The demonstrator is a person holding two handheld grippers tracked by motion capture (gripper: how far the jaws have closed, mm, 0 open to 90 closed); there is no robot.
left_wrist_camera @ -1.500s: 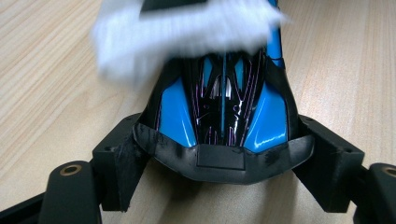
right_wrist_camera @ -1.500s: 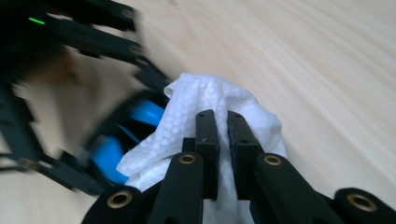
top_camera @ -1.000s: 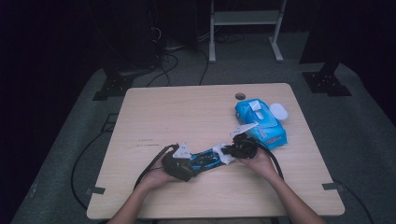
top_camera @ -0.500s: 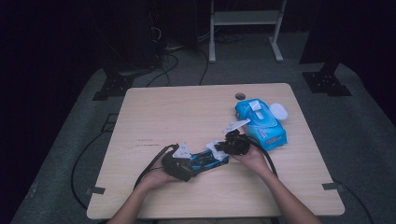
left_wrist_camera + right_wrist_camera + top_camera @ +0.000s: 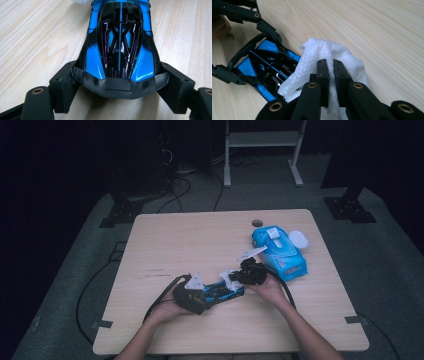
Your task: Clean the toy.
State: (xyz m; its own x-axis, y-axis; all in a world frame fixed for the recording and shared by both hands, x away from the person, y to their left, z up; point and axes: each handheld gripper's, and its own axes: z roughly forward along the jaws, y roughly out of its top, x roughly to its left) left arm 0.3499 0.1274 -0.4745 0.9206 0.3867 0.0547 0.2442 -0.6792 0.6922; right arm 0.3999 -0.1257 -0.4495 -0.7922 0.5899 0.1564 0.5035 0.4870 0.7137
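Black jaws of the right gripper (image 5: 329, 75) pinch a crumpled white wet wipe (image 5: 322, 60), pressed on the glossy blue-and-black toy car (image 5: 120, 42), which the left gripper (image 5: 117, 85) clamps at one end on the pale wooden table (image 5: 200, 240).

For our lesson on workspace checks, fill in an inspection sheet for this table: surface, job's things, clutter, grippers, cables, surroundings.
Surface: pale wooden table, a round hole near its far edge.
Job's things: blue toy car; white wipe resting against one end of it.
Clutter: blue wipes pack; white lid beside it.
Grippers: left gripper clamps the car's end; right gripper pinches the wipe.
Cables: black cable trails from the left gripper.
Surroundings: dark room, grey floor, white frame behind.
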